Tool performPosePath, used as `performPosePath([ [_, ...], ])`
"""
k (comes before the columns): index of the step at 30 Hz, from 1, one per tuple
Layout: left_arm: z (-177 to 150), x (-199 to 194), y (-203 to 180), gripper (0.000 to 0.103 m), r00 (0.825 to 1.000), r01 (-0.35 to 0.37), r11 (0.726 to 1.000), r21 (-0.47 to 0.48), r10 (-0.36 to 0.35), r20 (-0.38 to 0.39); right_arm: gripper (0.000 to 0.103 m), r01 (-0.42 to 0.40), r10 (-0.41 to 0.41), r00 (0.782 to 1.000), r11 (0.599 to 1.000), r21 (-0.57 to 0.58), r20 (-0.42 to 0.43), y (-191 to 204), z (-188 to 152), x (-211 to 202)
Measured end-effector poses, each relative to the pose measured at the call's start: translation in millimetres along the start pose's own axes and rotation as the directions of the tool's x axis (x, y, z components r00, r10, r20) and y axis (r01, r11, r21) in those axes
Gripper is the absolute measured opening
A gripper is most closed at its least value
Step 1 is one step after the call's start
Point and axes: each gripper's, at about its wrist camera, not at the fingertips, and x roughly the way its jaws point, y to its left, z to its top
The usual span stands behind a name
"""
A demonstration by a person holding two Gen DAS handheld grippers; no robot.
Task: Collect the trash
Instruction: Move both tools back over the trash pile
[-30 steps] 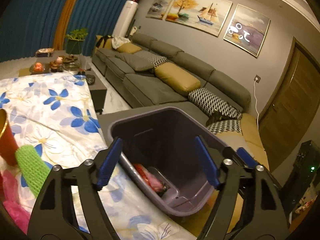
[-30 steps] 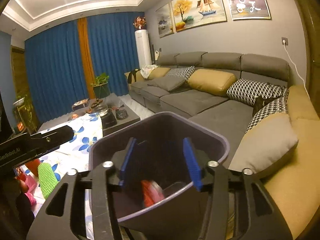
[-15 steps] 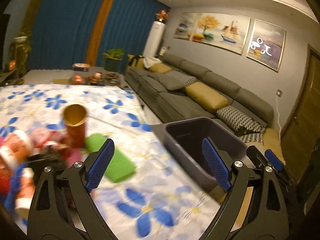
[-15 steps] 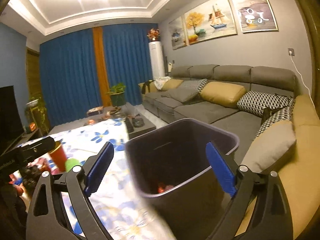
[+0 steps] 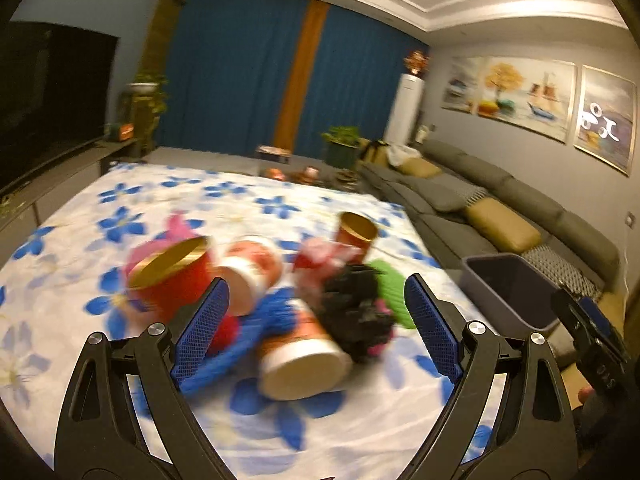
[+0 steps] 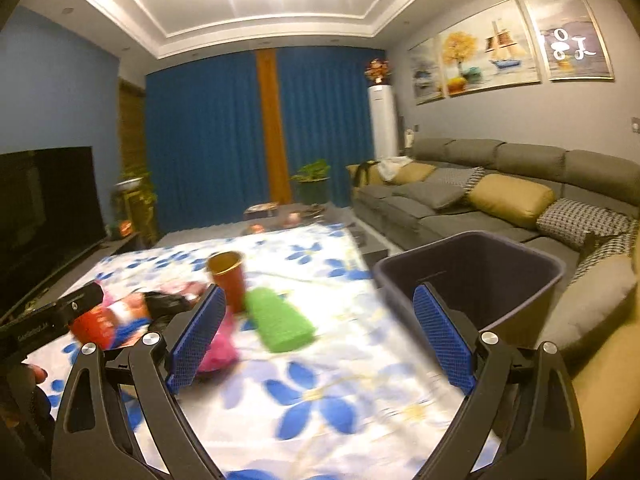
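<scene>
A heap of trash lies on the floral tablecloth [image 5: 100, 240]: a red cup with a gold rim [image 5: 170, 280], a tipped paper cup [image 5: 298, 364], a black crumpled bag [image 5: 356, 312], an upright red cup [image 5: 354, 236] and a green roll [image 6: 280, 320]. My left gripper [image 5: 316, 332] hangs open just short of the heap, nothing between its blue pads. My right gripper [image 6: 320, 336] is open and empty too, above the cloth between the green roll and the dark bin [image 6: 480, 272]. The bin [image 5: 508, 288] stands off the table's right edge.
A grey sofa [image 6: 500, 200] with yellow and patterned cushions runs along the right wall behind the bin. A dark TV [image 6: 44, 208] stands at the left. Blue curtains, plants and a low table with small items are at the back. A person's fingers [image 6: 38, 372] show at the left.
Both grippers have swung left, away from the bin and toward the trash heap on the cloth. The right gripper's jaws opened wider, and a red item dropped into the bin.
</scene>
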Motion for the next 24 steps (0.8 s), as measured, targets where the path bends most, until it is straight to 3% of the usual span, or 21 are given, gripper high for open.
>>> performPosePath([
  [8,-8,-16,49,0.088,0.993,-0.114,0.993,-0.030,0.114,0.023,0.092,-0.082,0.079,0.996,0.995,-0.054,-0.050,52,-10,14],
  [19,-10,-16,83,0.088,0.985,-0.166,0.984,-0.071,0.168,0.027,0.090,-0.144,0.131,0.984,0.984,-0.101,-0.124,97,-27,52],
  [24,-11,-10,88,0.088,0.985,-0.169,0.982,-0.080,0.171,0.013,0.083,-0.154,0.135,0.978,0.981,-0.114,-0.159,107,-30,72],
])
